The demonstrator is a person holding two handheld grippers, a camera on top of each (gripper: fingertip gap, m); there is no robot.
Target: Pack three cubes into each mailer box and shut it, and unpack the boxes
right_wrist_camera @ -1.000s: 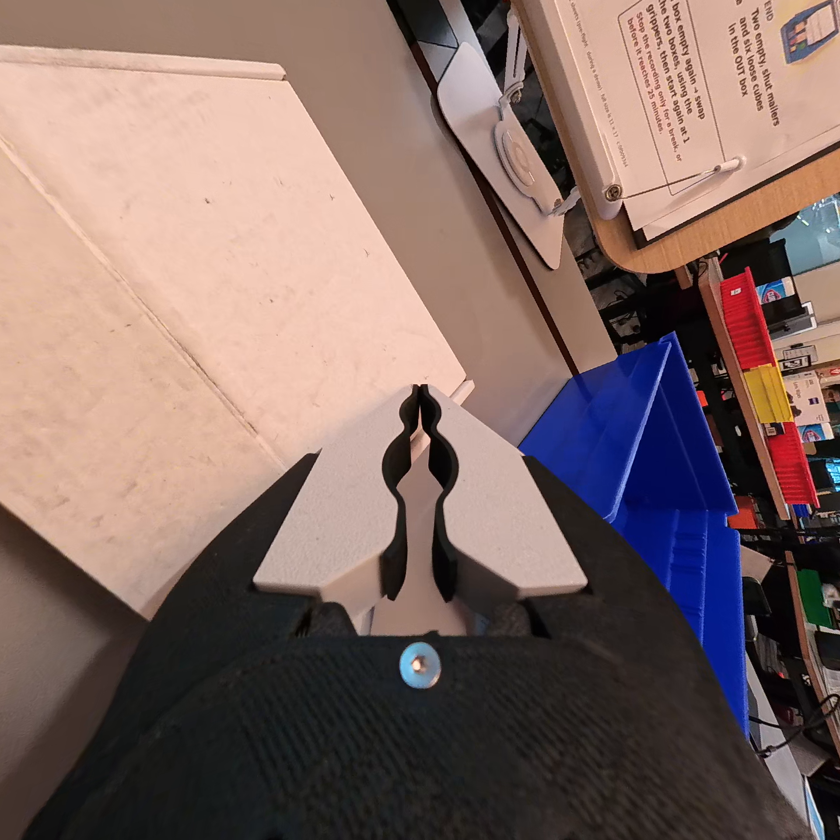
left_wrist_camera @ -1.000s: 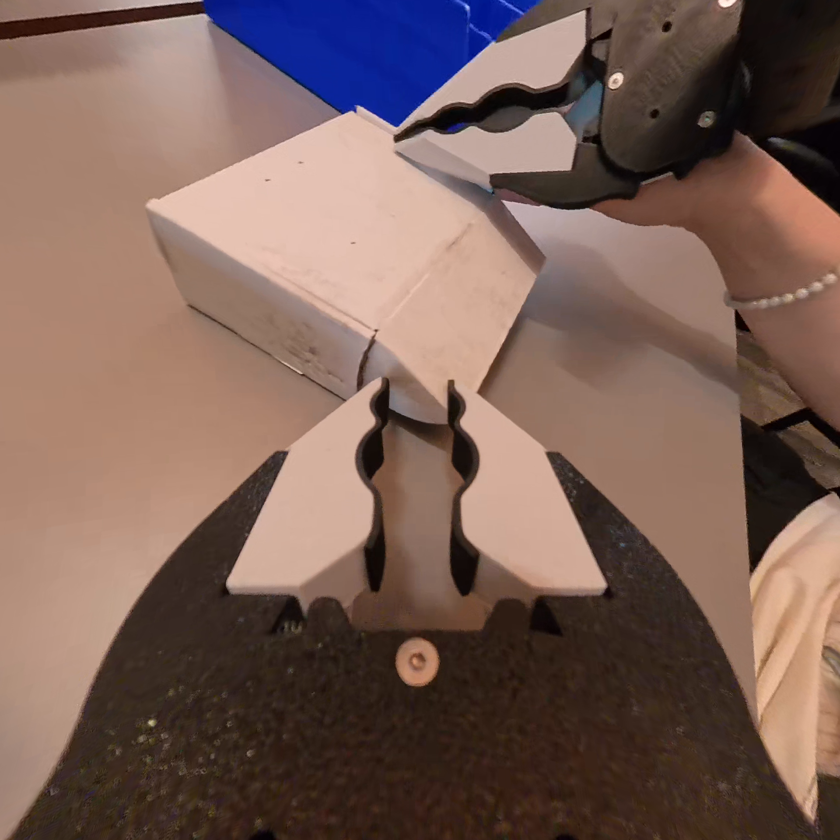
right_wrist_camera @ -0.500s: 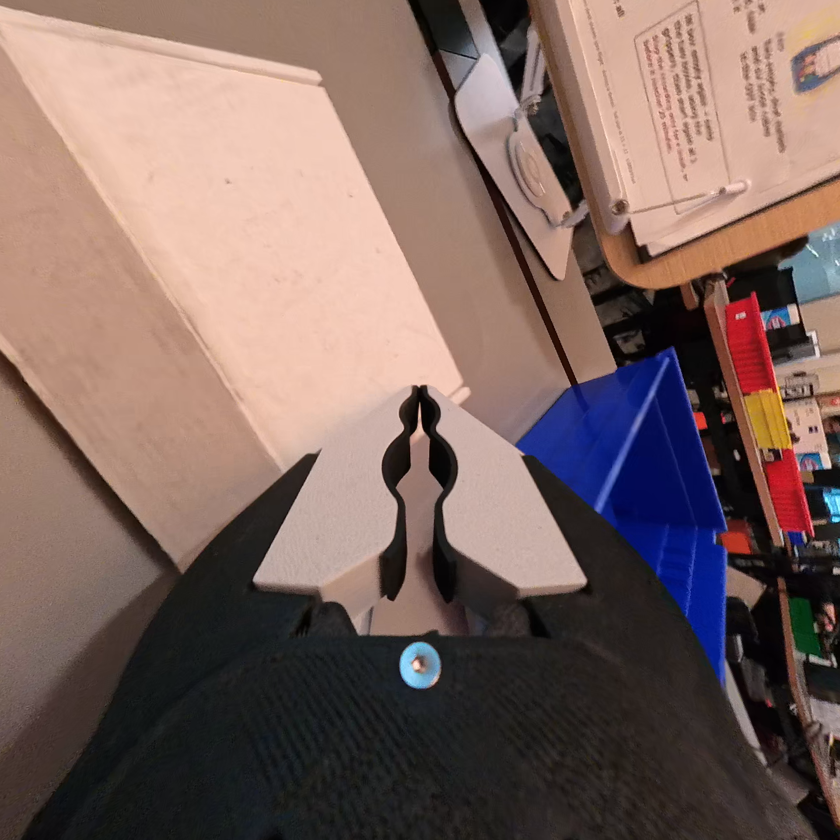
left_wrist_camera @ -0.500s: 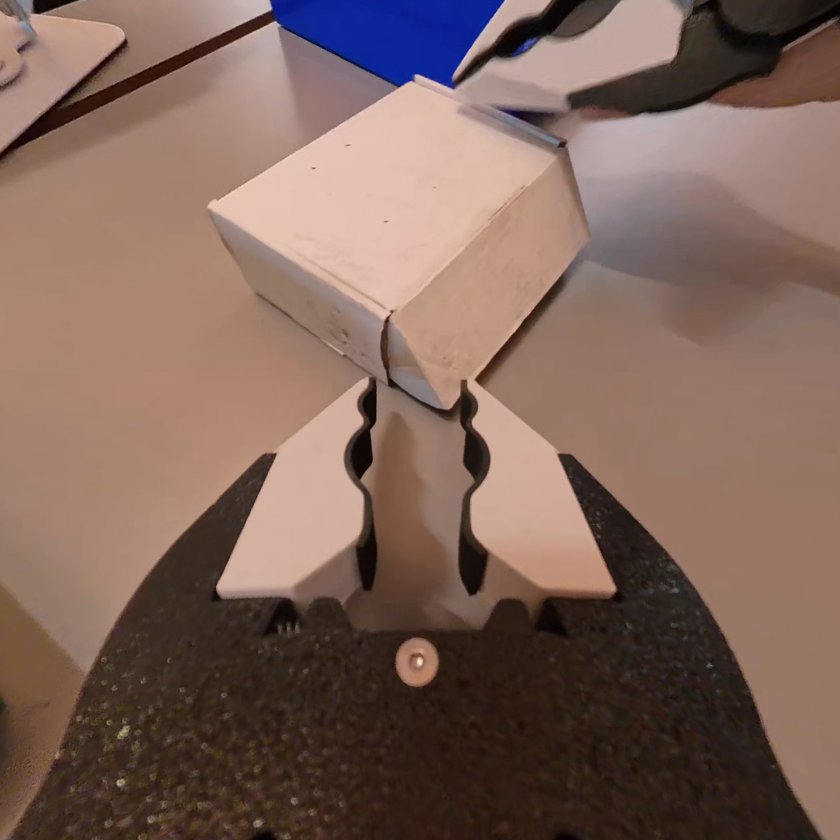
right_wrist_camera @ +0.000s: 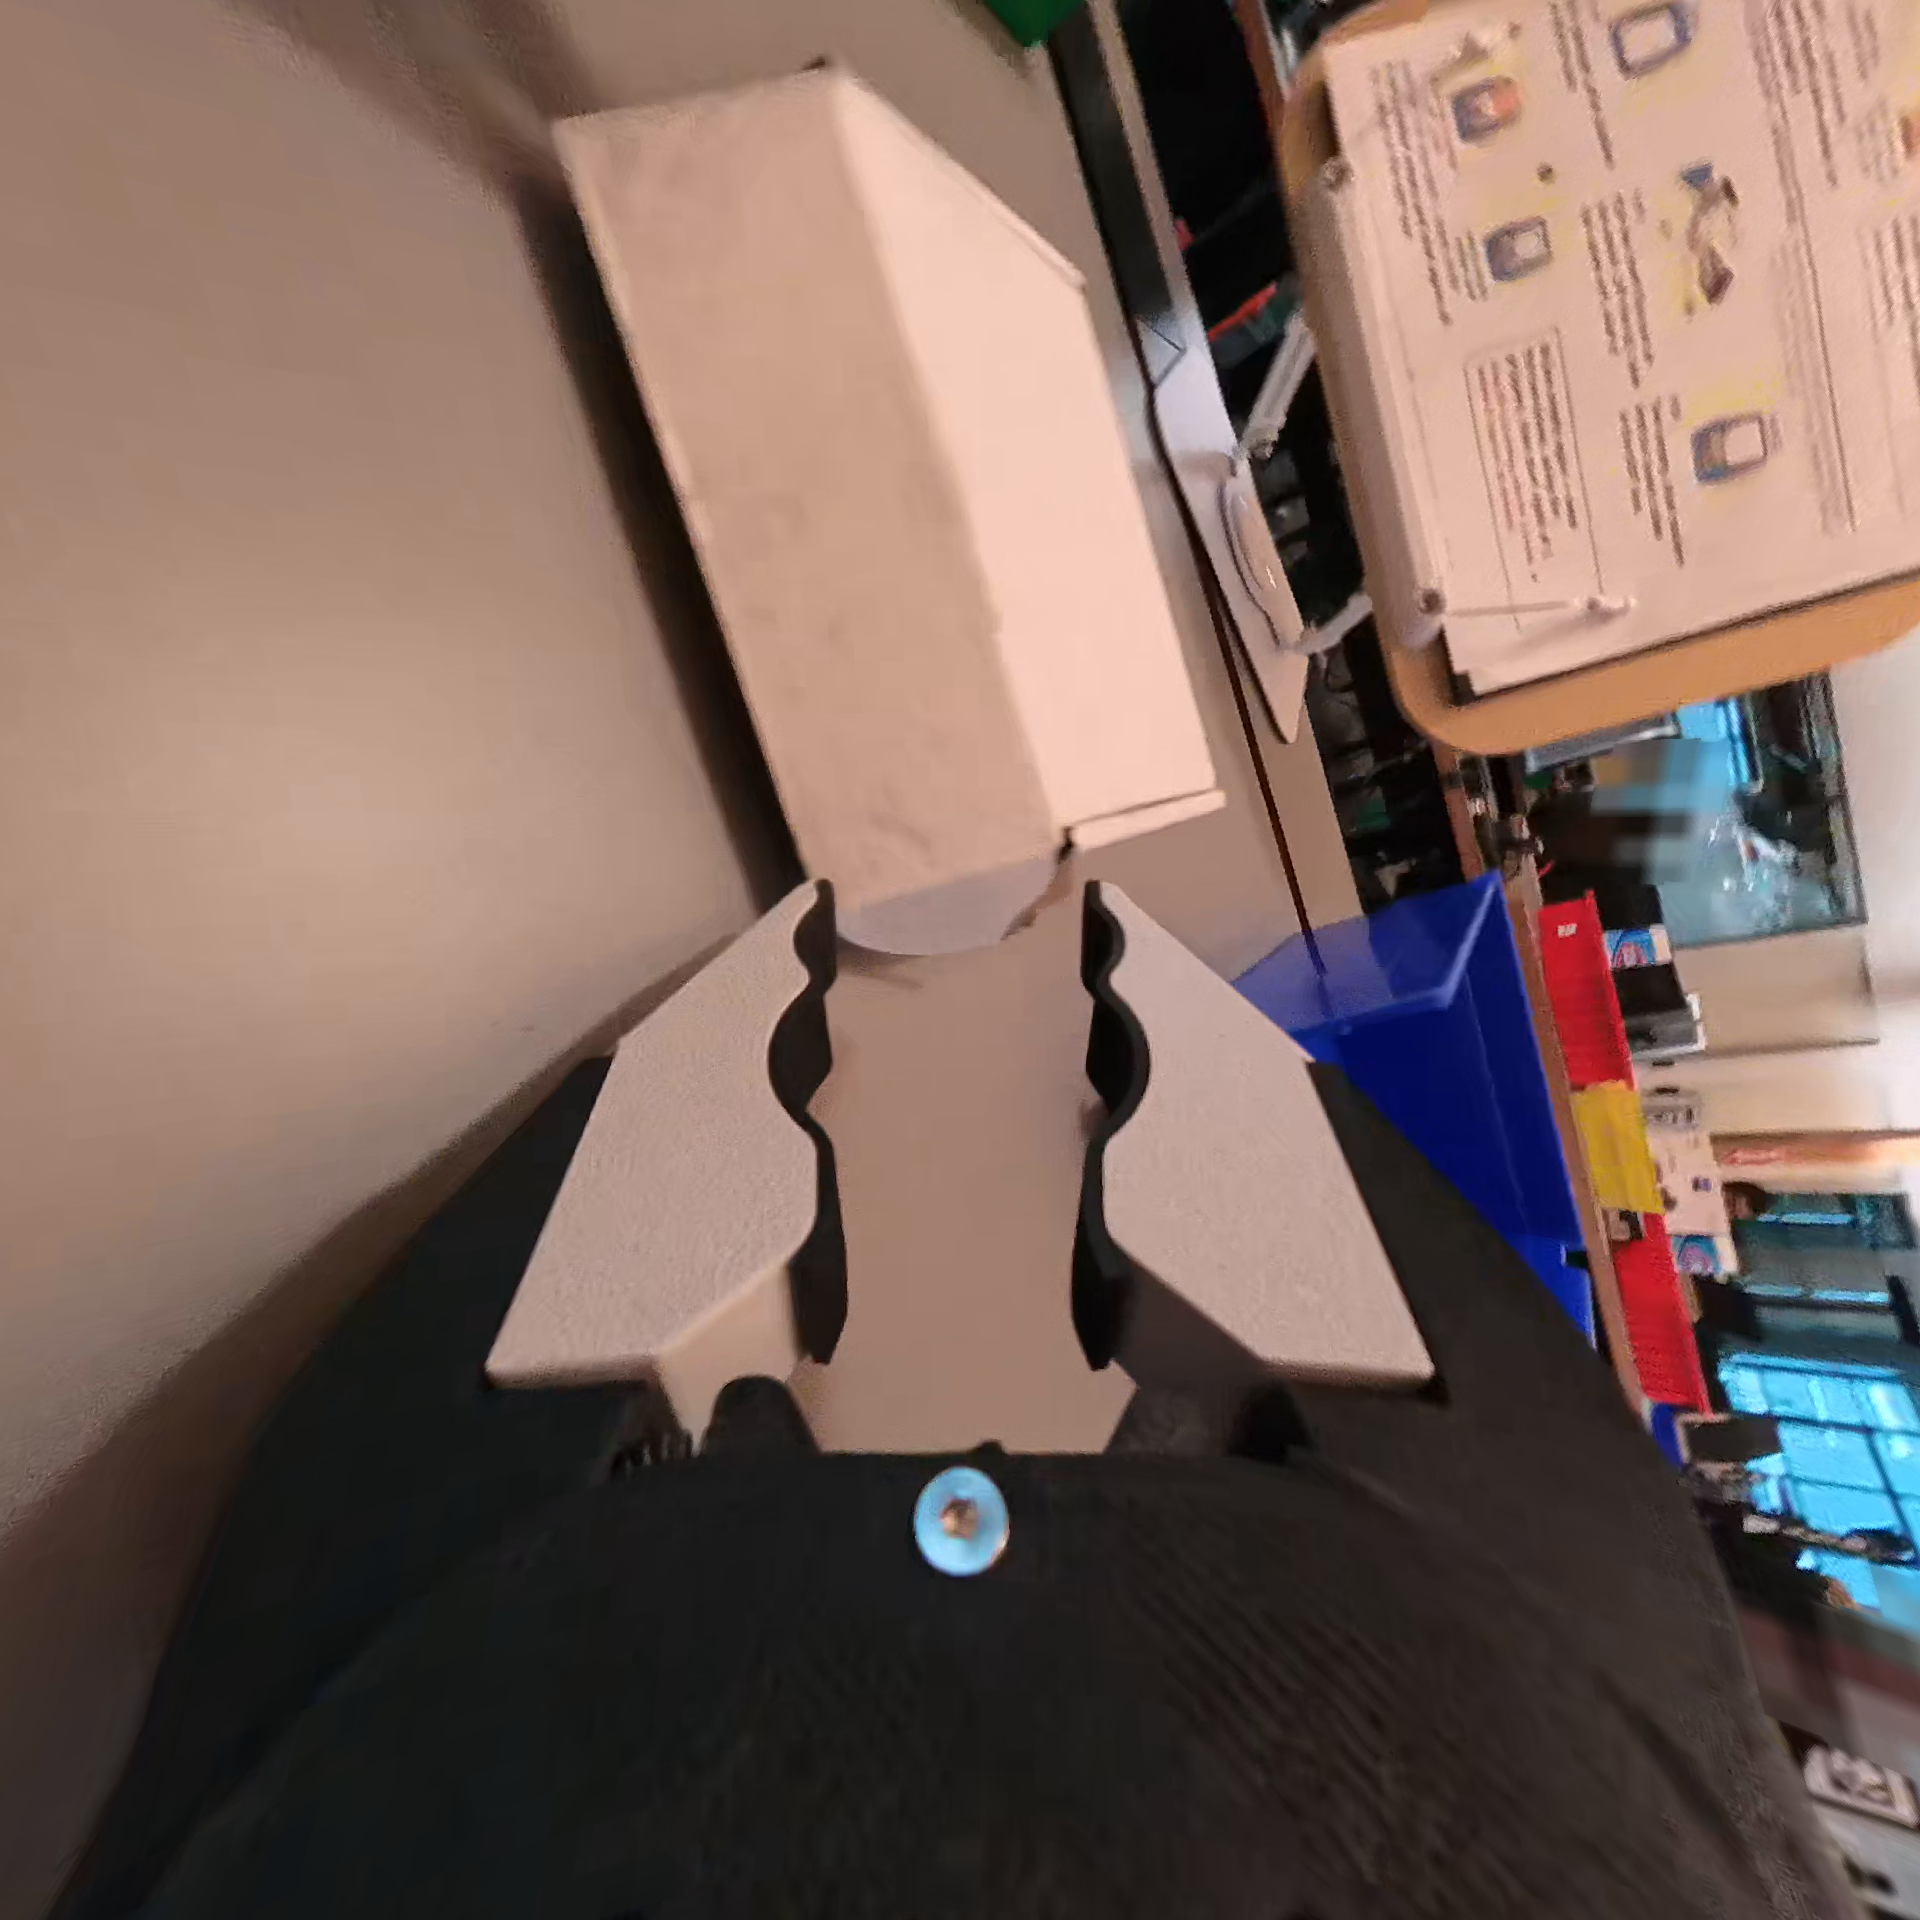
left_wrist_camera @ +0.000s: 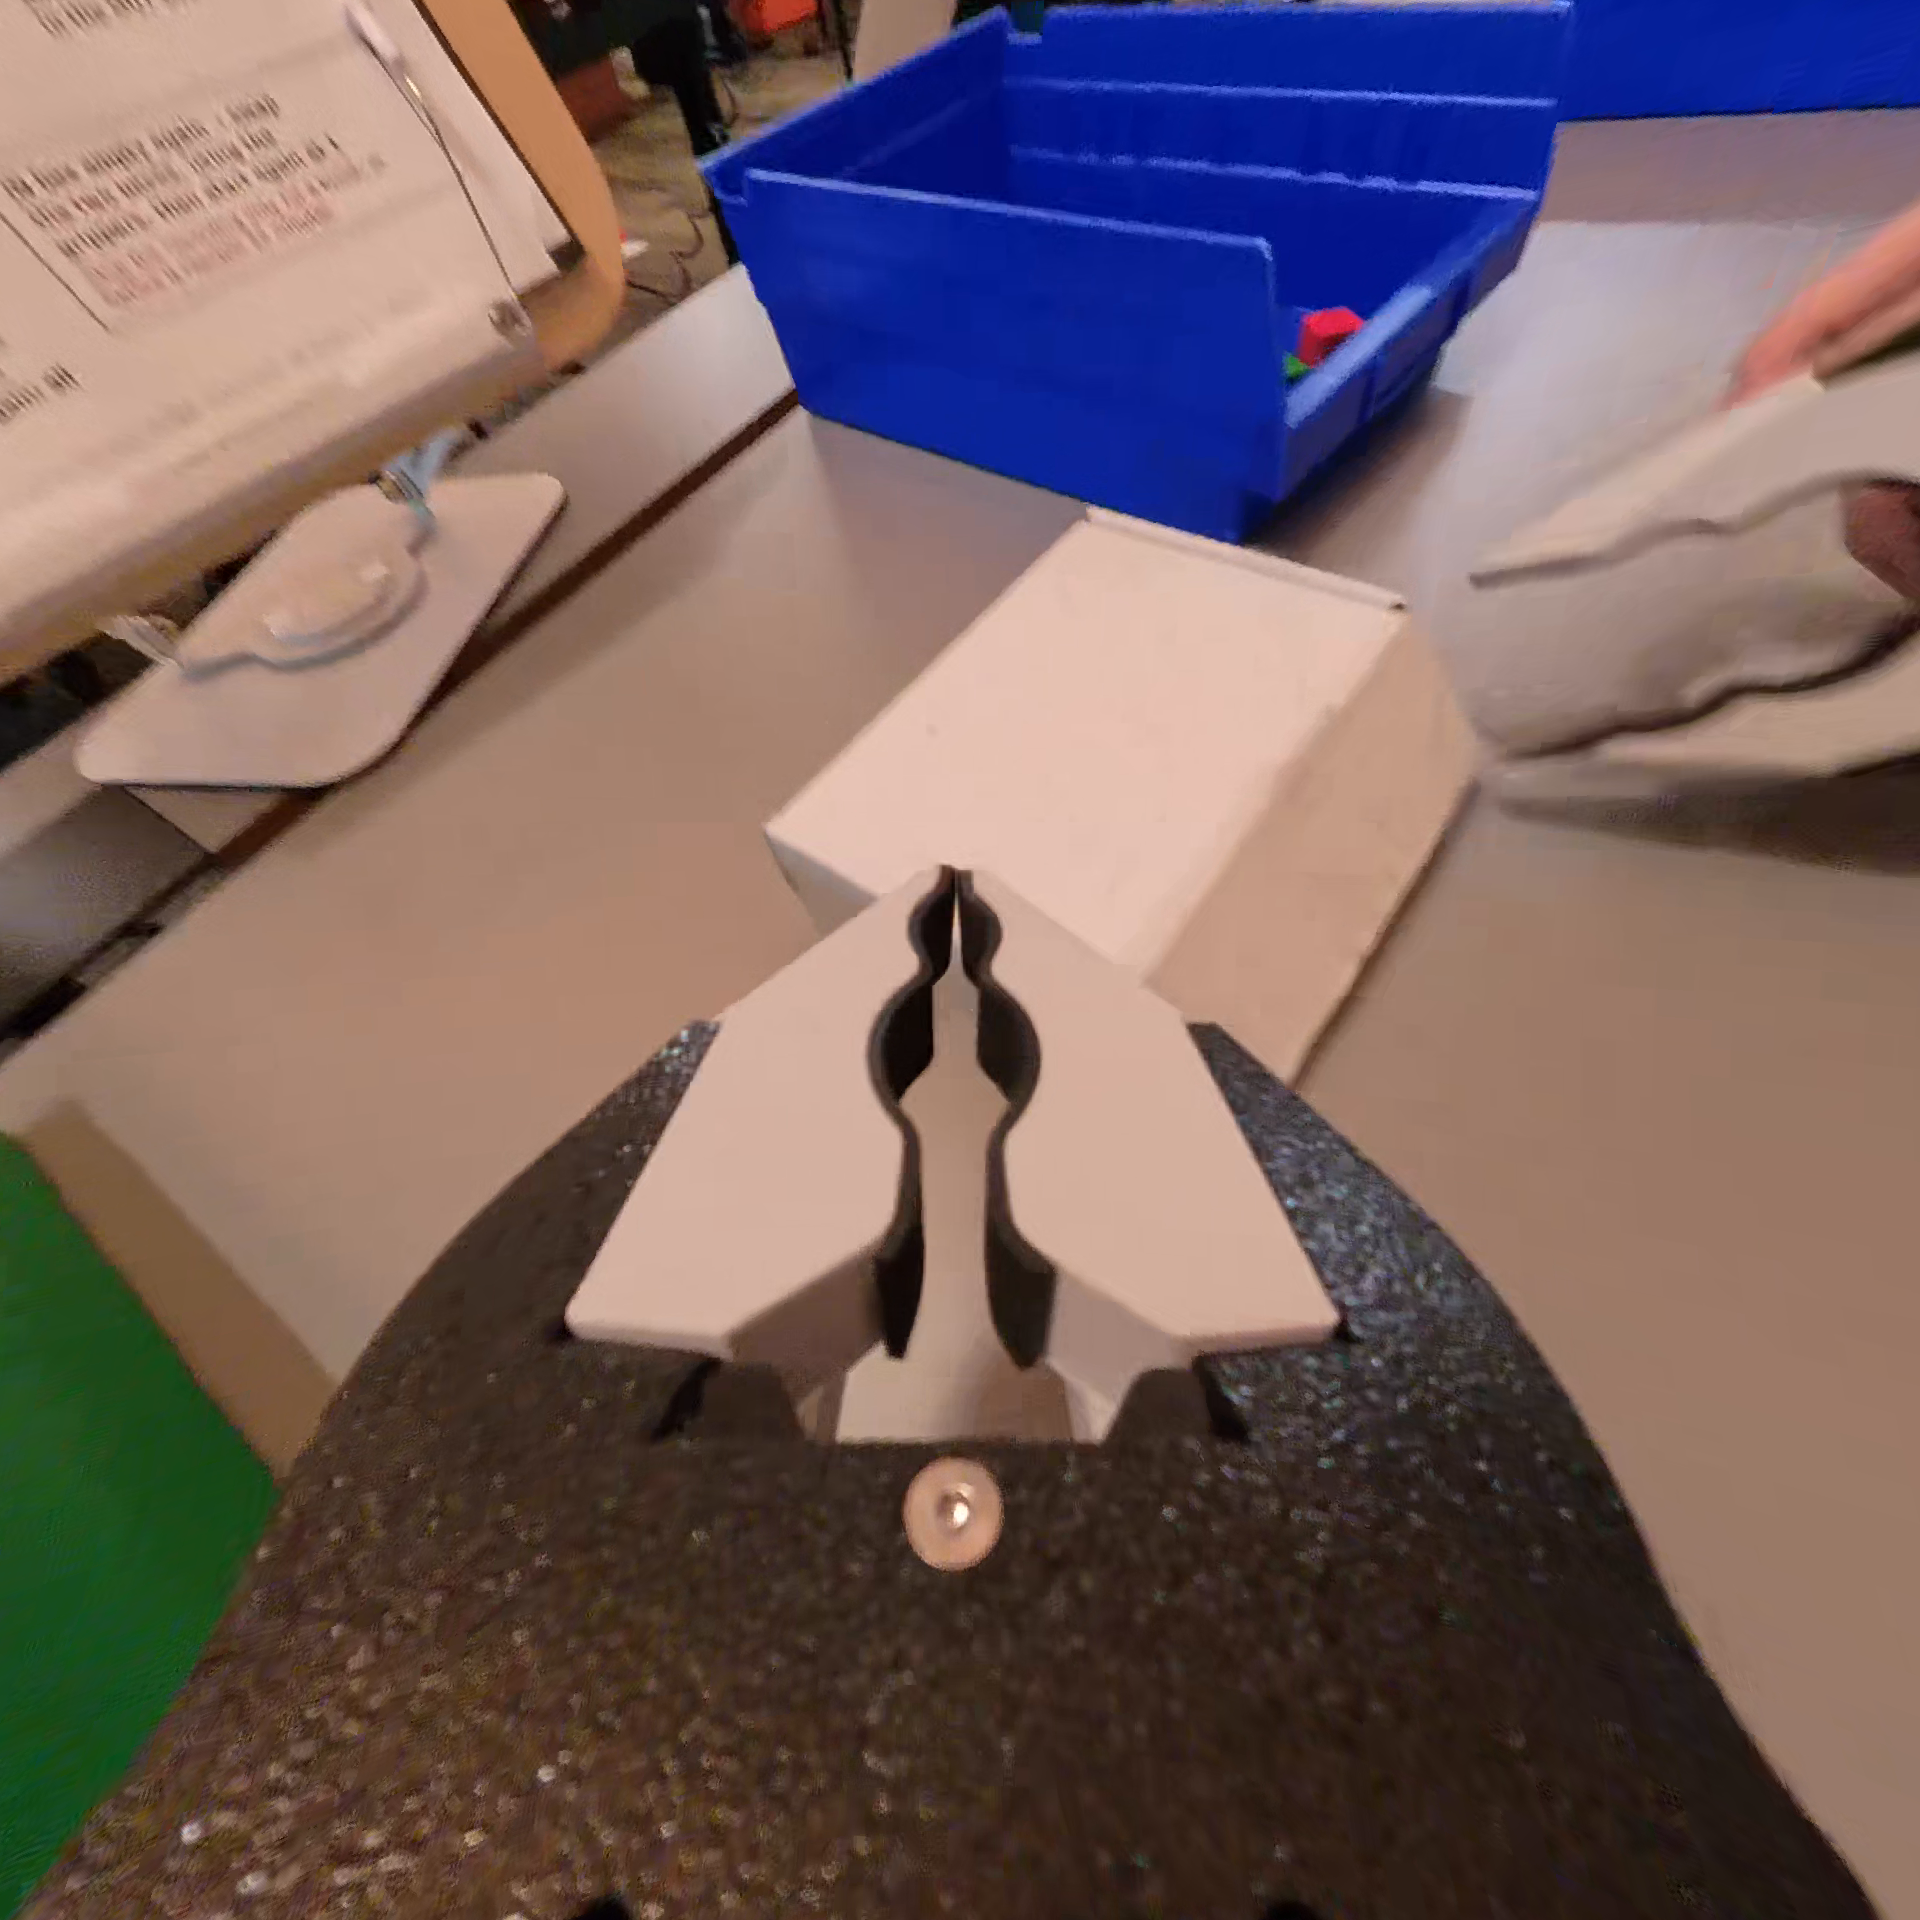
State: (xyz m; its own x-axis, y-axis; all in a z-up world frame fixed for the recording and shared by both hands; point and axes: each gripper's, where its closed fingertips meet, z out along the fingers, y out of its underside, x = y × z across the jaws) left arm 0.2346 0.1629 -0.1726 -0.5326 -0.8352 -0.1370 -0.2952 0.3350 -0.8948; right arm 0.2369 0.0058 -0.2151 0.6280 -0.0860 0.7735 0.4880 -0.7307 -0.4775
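Here, the left claw [left_wrist_camera: 954,883] is pinching closed, empty, over the mailer box [left_wrist_camera: 1122,748]; only the right wrist view is showing the right claw [right_wrist_camera: 956,914] gaping at its rounded flap [right_wrist_camera: 925,920].

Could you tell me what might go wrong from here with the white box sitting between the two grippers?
1. The rounded flap at the near end of the box sticks out untucked, so the box may spring open.
2. The right gripper is open, the left gripper shut on nothing: neither steadies the box, so a push could slide it towards the blue bin.
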